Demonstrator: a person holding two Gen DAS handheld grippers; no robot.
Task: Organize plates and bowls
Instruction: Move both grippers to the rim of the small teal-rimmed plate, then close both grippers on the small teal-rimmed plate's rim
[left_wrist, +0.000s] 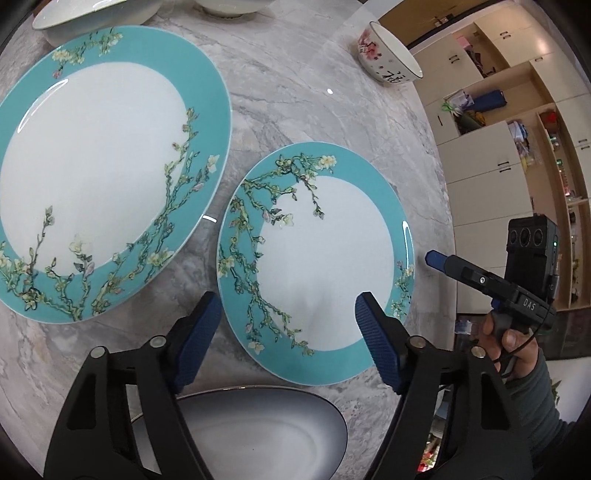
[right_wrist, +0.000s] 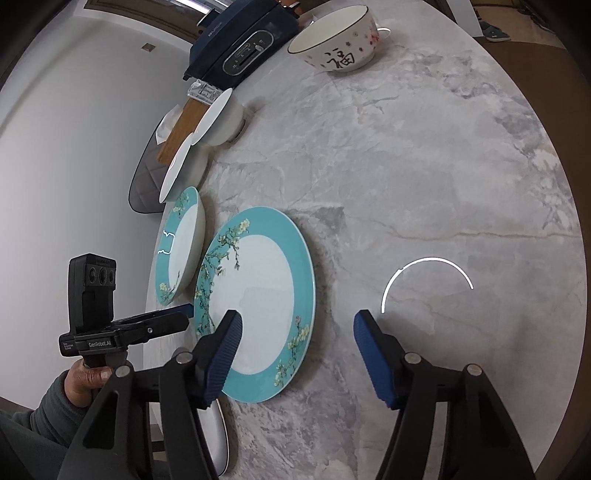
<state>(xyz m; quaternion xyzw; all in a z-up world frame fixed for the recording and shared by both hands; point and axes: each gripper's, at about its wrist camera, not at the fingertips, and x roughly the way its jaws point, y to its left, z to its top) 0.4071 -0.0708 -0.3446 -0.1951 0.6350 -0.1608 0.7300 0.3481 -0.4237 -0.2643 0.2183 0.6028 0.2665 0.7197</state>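
- Left hand-held gripper (left_wrist: 288, 332) hovers released over the small teal plate (left_wrist: 325, 266); right hand-held gripper (right_wrist: 297, 354) likewise, one finger above its rim.
- Blossom-branch rim, white centre; large teal plate (left_wrist: 99, 166) lies just beside.
- Bare marble surface (right_wrist: 424, 166) spreads beyond the small plate.

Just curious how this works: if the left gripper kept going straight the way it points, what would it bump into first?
Probably the smaller teal plate: the left gripper has its open jaws framing it, nothing between. Depth is unclear.
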